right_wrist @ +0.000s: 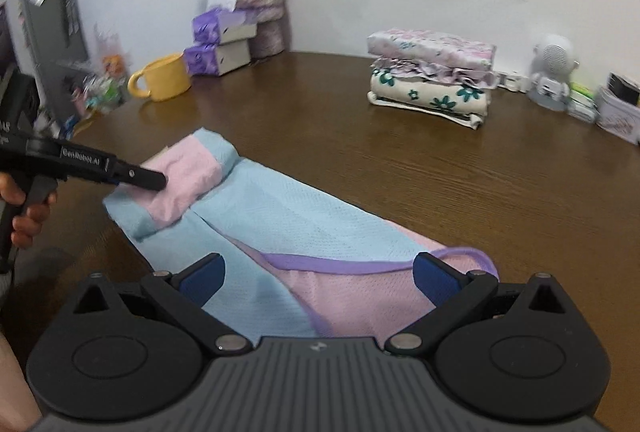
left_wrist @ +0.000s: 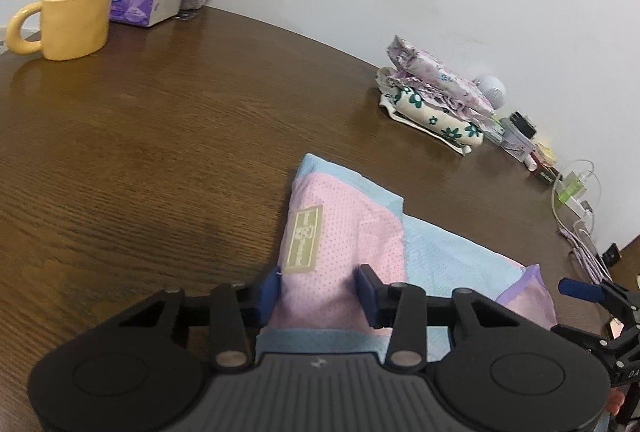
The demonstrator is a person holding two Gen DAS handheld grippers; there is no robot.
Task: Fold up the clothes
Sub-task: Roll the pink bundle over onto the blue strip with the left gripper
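A pink and light-blue mesh garment (left_wrist: 348, 224) with purple trim lies on the brown wooden table (left_wrist: 160, 152). One end of it is folded over, showing a beige label. My left gripper (left_wrist: 320, 286) has that folded pink part bunched between its blue pads and is shut on it. In the right wrist view the garment (right_wrist: 300, 216) stretches from the folded end to the purple-edged end. The left gripper (right_wrist: 156, 179) reaches in from the left, held by a hand. My right gripper (right_wrist: 320, 280) stands wide open over the purple-edged end, its pads clear of the cloth.
A stack of folded floral clothes (right_wrist: 432, 80) sits at the back of the table (right_wrist: 480, 192). A yellow mug (right_wrist: 166, 76), purple tissue packs (right_wrist: 216, 48) and a vase of flowers (right_wrist: 264, 16) stand at the back left. Small items and cables (left_wrist: 576, 192) line the right edge.
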